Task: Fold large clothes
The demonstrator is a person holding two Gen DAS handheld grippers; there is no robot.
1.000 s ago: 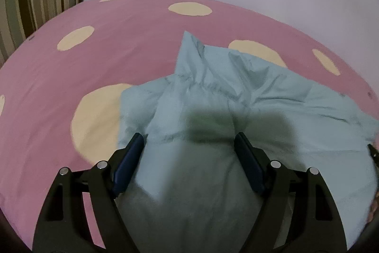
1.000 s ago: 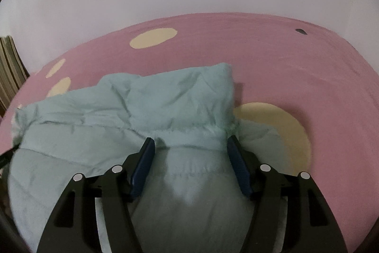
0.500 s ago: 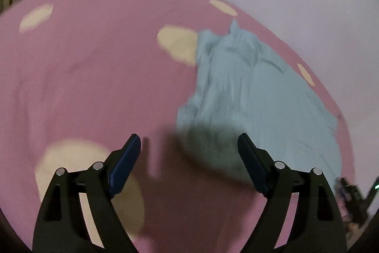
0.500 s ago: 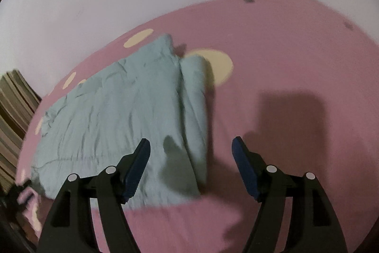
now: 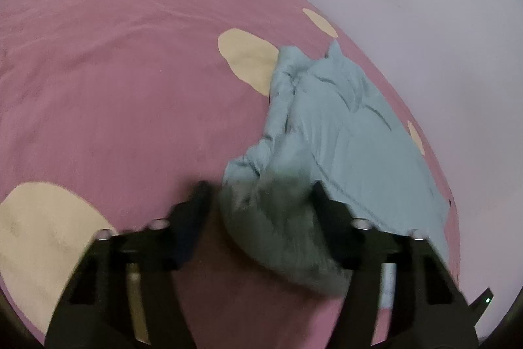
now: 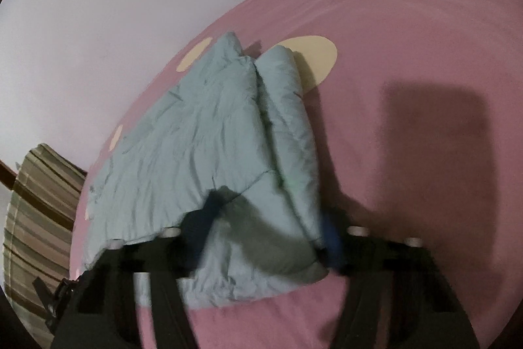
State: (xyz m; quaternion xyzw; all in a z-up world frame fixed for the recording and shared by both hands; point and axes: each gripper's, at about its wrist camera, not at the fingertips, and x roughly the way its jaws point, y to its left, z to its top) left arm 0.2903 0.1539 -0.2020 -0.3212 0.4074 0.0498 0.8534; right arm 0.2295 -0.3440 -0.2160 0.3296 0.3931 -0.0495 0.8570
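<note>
Pale blue garment (image 5: 343, 126) is spread on the pink spotted bed (image 5: 114, 87), long axis running away from both grippers. Near corners are bracketed: left gripper (image 5: 261, 201), right gripper (image 6: 268, 218). Jaws have just been closing around cloth; whether it is gripped cannot be told.

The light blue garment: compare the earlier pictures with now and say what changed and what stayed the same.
Both claws left the garment's middle, swung out to its opposite near corners and have just been closing, the left claw and right claw each with a corner between its fingers. The garment still lies folded on the pink spotted bedspread.
</note>
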